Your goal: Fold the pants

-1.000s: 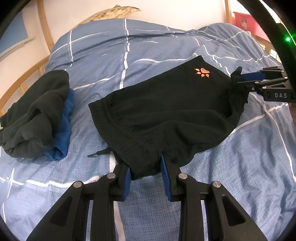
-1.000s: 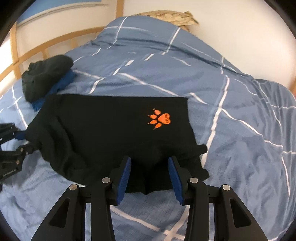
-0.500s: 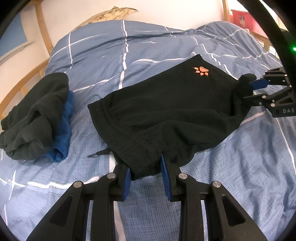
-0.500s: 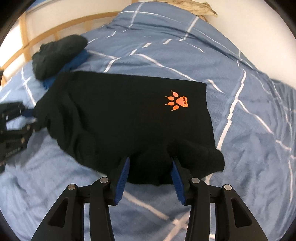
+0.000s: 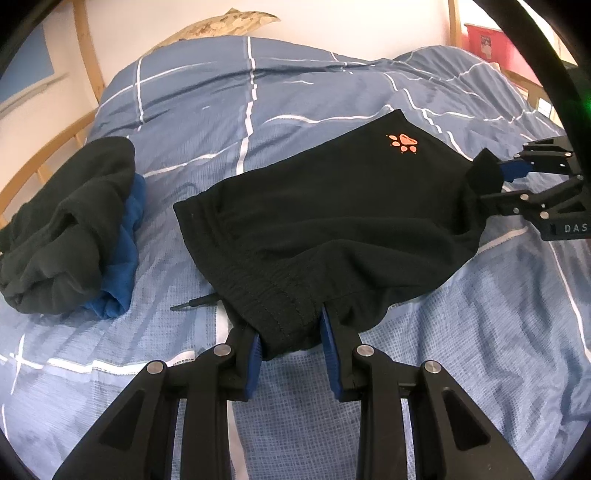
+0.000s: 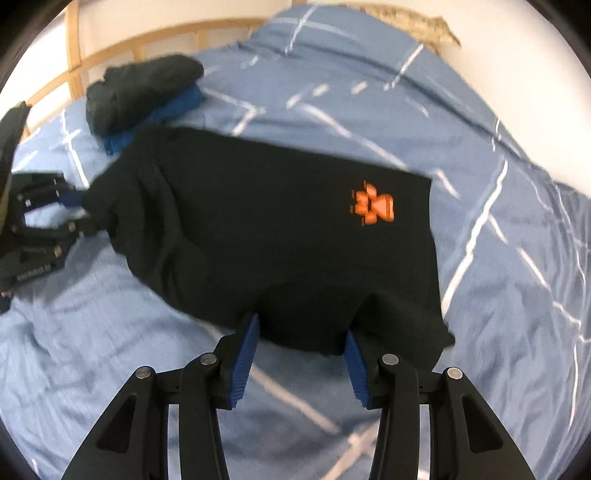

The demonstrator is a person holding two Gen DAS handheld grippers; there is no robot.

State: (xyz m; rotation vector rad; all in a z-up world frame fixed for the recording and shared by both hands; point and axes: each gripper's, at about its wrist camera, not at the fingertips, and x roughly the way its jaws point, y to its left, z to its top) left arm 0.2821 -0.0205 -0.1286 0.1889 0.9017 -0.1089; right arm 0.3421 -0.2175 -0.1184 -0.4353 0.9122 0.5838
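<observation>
Black pants [image 5: 332, 225] with an orange paw print [image 5: 403, 142] lie partly folded on the blue bed cover [image 5: 295, 96]. My left gripper [image 5: 291, 334] is shut on the bunched waistband end and holds it just above the cover. My right gripper [image 6: 301, 332] is shut on the opposite, leg end of the pants [image 6: 280, 229]. In the left wrist view the right gripper [image 5: 495, 184] shows at the far right, pinching the cloth. In the right wrist view the left gripper [image 6: 79, 212] shows at the far left. A black drawstring tip [image 5: 194, 303] pokes out by the waistband.
A pile of folded dark and blue clothes [image 5: 70, 221] lies at the left of the bed, near the wooden bed rail [image 5: 37, 166]. A patterned pillow [image 5: 221, 22] sits at the head. A red box [image 5: 487, 40] stands beyond the far right side.
The right gripper has pulled its end of the pants up and toward itself, so the cloth hangs stretched between the grippers. The left gripper has barely moved.
</observation>
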